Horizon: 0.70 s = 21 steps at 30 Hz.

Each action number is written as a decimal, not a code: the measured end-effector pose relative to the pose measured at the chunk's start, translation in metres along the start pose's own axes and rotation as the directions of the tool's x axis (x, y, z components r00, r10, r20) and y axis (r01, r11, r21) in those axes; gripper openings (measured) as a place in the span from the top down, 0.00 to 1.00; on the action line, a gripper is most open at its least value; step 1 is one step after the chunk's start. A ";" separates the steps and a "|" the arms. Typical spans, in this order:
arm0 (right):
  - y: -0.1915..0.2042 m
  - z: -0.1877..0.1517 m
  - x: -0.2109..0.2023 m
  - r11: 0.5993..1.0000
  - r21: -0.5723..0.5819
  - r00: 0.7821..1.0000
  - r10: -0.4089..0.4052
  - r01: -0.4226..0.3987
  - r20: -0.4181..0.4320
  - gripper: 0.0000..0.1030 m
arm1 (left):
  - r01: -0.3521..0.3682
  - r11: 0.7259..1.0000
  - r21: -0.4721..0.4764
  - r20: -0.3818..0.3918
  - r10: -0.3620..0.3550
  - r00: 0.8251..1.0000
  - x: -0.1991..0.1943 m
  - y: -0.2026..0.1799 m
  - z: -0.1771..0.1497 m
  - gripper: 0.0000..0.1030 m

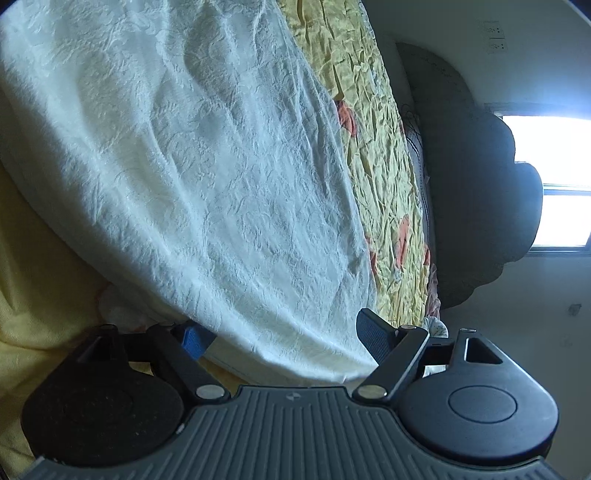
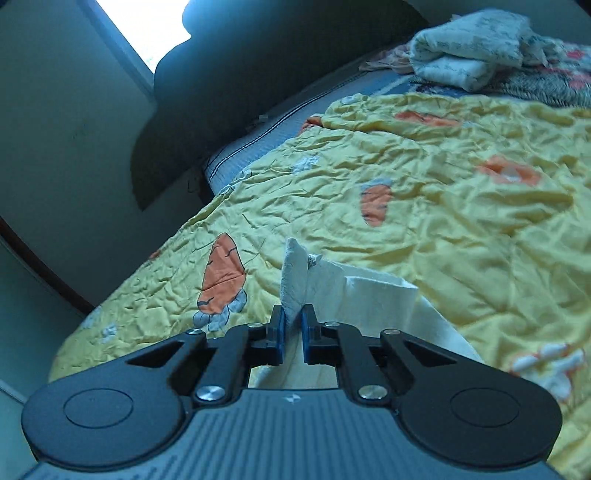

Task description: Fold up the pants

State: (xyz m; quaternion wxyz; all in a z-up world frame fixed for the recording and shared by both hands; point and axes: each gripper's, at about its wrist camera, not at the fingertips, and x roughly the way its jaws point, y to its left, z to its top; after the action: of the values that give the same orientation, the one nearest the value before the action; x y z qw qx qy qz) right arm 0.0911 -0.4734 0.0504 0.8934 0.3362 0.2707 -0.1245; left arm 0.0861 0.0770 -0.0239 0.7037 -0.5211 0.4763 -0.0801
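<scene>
Bed: yellow quilt (image 2: 424,206), crumpled, printed with orange carrots and pale flowers; striped mattress edge (image 2: 258,144) showing beyond it.
Headboard (image 1: 469,184): dark, scalloped outline, against the wall ahead.
Wall (image 1: 535,350): plain, pale, in dim bluish shade; socket plate (image 1: 494,36) high up.
Window (image 1: 557,184): overexposed white, dark frame; only bright source.
Folded bedding (image 2: 469,55): pale, patterned, piled at the far end, on a floral cover (image 2: 554,85).
</scene>
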 end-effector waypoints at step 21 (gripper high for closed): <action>-0.137 -0.045 -0.037 0.917 0.376 0.986 0.164 -0.137 -0.041 0.91 | -0.240 0.925 0.296 0.008 0.249 0.969 0.012 -0.021 -0.015 0.91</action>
State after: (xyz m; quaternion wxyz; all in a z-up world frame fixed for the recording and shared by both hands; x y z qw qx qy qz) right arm -0.0131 -0.5434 -0.0299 0.8102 0.5232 0.2475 -0.0924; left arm 0.0886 0.0505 -0.0138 0.7708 -0.3459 0.5305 -0.0696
